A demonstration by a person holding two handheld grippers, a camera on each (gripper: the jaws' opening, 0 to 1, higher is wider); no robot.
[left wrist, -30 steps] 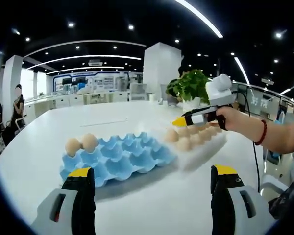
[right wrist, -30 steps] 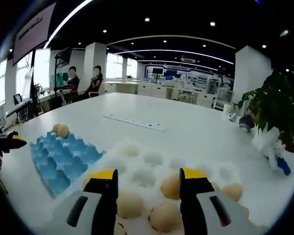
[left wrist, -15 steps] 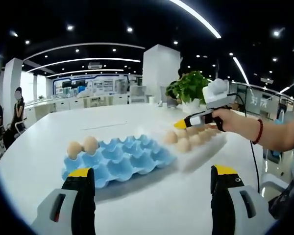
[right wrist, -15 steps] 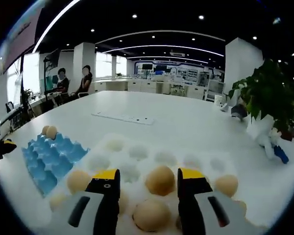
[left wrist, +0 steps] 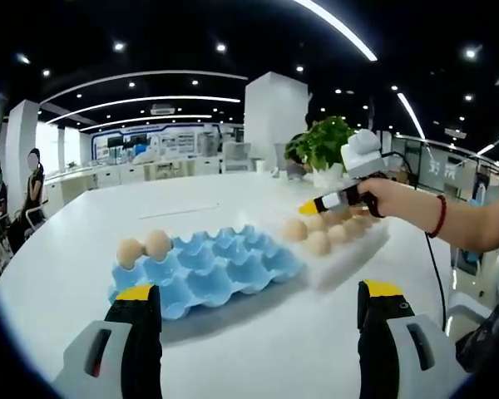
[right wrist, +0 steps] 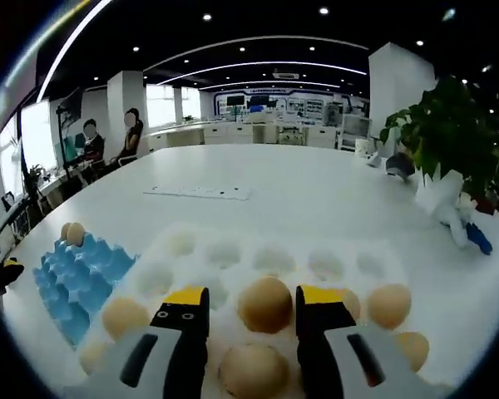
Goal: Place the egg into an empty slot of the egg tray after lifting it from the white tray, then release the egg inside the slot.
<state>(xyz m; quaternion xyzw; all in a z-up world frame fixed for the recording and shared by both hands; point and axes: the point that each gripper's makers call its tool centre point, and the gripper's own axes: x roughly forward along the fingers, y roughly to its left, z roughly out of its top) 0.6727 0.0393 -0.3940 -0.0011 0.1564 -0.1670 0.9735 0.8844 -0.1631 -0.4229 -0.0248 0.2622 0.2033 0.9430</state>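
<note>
1. Surface and room: I see a broad white counter point(left wrist: 258, 332) in an open-plan office with ceiling strip lights, a white pillar point(left wrist: 273, 112) and a potted plant point(right wrist: 445, 133). A flat white strip point(right wrist: 198, 192) lies further out on the counter. 2 seated people point(right wrist: 108, 141) are at its far side.

2. Task items: the blue egg tray point(left wrist: 204, 268) holds 2 eggs point(left wrist: 143, 248) in its far-left corner slots; its other slots are bare. Just beside it on the right, the white tray point(right wrist: 349, 249) carries several eggs along its near rows.

3. Edges and open room: the 2 trays sit edge to edge, or nearly so. Open counter spreads beyond them toward the strip and the plant.

4. Left hand-held gripper point(left wrist: 254, 320): jaws spread wide, holding nothing, low over the counter in front of the blue tray.

5. Right hand-held gripper point(right wrist: 251, 314): jaws parted, with 1 egg point(right wrist: 265, 304) of the white tray seen between the yellow tips. I cannot tell whether they touch it. In the left gripper view a hand point(left wrist: 391, 199) holds this gripper over the white tray.

6. Change from 1 s ago: the right gripper has moved forward and lower over the white tray, so the egg now lies framed between its jaws. The left gripper's view is almost unchanged.
</note>
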